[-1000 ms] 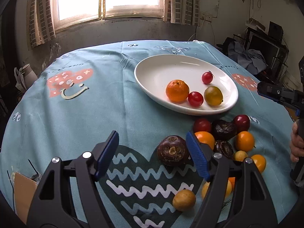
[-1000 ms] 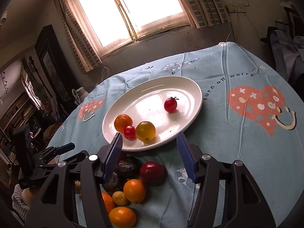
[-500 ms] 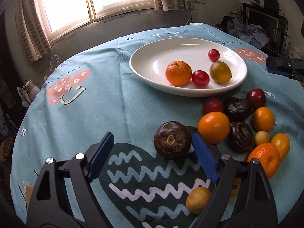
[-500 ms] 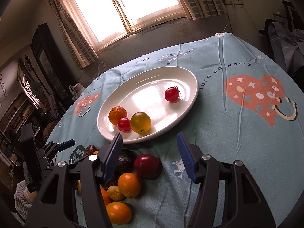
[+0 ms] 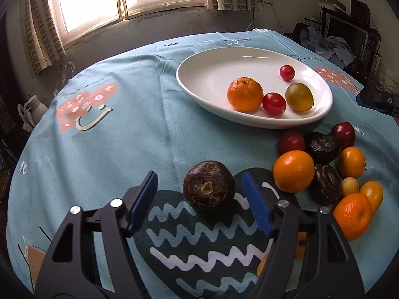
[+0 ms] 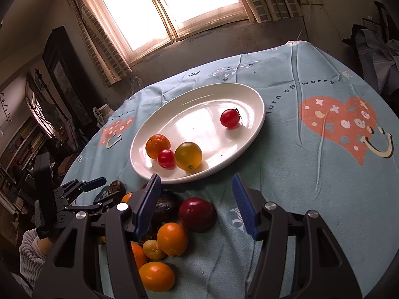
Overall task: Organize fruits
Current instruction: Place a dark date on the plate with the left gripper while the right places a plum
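Teal printed tablecloth (image 5: 139,134) covers the round table under a bright window (image 6: 164,7); both grippers' jaws gape apart

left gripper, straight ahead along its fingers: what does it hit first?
Most likely the dark brown water chestnut, which sits on the tablecloth just past the open left gripper, between its finger lines. Height above the cloth is unclear, so it could skim over.

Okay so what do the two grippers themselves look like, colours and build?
Both match: the left gripper and right gripper have black angular plastic frames with triangular cut-outs, silver round screw heads at the joints, and ribbed blue pads on the inner faces. No cables show. The right view catches a white ribbed sleeve behind the left one.
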{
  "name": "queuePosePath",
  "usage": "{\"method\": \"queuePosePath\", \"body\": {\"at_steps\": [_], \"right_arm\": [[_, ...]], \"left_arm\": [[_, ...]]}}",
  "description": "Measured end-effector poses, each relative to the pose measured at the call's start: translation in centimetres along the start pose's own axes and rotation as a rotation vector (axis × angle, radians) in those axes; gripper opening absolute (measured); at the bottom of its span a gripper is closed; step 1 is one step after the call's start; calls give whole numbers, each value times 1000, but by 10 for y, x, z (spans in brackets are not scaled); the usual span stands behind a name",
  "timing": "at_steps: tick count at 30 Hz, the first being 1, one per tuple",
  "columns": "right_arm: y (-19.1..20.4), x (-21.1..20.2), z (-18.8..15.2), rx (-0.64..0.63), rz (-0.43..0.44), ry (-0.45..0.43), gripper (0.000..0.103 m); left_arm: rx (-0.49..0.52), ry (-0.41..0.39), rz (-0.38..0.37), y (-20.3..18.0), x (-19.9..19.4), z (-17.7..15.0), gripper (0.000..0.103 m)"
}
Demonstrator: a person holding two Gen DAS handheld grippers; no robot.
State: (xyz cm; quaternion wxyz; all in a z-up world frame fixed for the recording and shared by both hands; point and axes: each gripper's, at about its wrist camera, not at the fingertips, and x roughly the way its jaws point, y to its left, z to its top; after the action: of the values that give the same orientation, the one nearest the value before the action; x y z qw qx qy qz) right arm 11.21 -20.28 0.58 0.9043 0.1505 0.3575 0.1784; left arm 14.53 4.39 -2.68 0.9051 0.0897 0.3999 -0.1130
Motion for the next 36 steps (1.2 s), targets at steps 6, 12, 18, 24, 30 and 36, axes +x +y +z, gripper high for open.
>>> {"method": "queuePosePath", "body": {"at_steps": [6, 12, 18, 24, 30, 36], "right_arm": [[2, 3, -2, -21, -3, 35, 60], [7, 13, -9, -111, -52, 102, 42], [18, 29, -21, -188, -55, 155, 40], [19, 37, -23, -197, -68, 147, 38], [12, 43, -22, -178, -54, 156, 38], [12, 36, -19, -167, -36, 148, 38]], "left_arm": [[-7, 21, -59, 0, 5, -2, 43], [-7, 11, -31, 0, 0, -4, 43], [-17, 22, -29, 2, 2, -4, 43], [-14, 28, -30, 2, 4, -4, 43], [-20, 35, -38, 3, 5, -4, 43], [-26, 32, -50, 4, 5, -5, 43]]}}
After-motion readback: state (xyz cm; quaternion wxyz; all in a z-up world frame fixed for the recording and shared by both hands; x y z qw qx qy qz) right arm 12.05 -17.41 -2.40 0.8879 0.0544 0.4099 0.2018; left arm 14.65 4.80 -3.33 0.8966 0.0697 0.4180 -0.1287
